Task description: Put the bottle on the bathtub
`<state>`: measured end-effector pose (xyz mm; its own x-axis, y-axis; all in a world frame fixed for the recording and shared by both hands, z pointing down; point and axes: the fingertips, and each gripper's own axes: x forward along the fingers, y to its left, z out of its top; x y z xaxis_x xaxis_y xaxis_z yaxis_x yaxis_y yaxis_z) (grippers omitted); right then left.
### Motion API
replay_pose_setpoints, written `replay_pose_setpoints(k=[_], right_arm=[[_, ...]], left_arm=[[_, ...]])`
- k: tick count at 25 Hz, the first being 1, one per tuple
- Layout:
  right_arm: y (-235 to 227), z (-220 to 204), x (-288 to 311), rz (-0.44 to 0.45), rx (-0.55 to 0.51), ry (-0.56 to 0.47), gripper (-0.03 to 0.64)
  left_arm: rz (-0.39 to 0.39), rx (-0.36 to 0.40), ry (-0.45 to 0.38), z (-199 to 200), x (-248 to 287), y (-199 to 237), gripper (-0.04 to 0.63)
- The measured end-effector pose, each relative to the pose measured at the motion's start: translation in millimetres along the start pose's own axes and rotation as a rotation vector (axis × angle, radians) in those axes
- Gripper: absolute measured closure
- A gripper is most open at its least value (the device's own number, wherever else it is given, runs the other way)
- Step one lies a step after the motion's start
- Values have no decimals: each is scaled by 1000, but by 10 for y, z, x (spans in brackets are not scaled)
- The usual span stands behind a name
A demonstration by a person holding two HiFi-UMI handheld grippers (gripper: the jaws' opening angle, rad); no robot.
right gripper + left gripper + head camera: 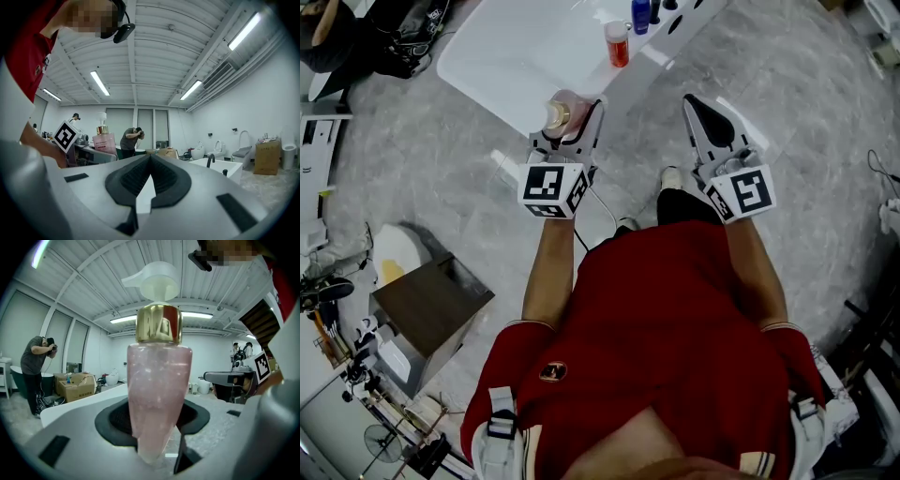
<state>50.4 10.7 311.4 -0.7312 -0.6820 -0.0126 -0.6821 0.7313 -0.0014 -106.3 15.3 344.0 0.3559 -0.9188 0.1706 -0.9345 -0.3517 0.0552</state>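
Observation:
A pink pump bottle (pixel 158 394) with a gold collar and white pump head stands upright between the jaws of my left gripper (pixel 570 117), which is shut on it. In the head view the bottle (pixel 561 114) hangs just off the near corner of the white bathtub (pixel 516 56). The right gripper view shows the same bottle (pixel 104 139) at its left. My right gripper (pixel 712 120) is held beside the tub's near edge with its jaws pressed together and nothing in them; its pads (pixel 161 180) meet at the tip.
A red-capped bottle (pixel 618 43) and a blue bottle (pixel 640 14) stand on the bathtub rim near dark taps. A dark box (pixel 427 314) and cluttered stands lie at the lower left. A person (pixel 36 371) stands in the background beside cardboard boxes (pixel 77 384).

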Motion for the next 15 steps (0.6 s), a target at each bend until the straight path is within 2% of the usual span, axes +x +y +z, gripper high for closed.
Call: replay_pose_setpoints(k=[15], right_arm=[[-890, -186, 486, 107, 35, 25, 621]], left_arm=[[133, -35, 75, -287, 871, 219, 371]])
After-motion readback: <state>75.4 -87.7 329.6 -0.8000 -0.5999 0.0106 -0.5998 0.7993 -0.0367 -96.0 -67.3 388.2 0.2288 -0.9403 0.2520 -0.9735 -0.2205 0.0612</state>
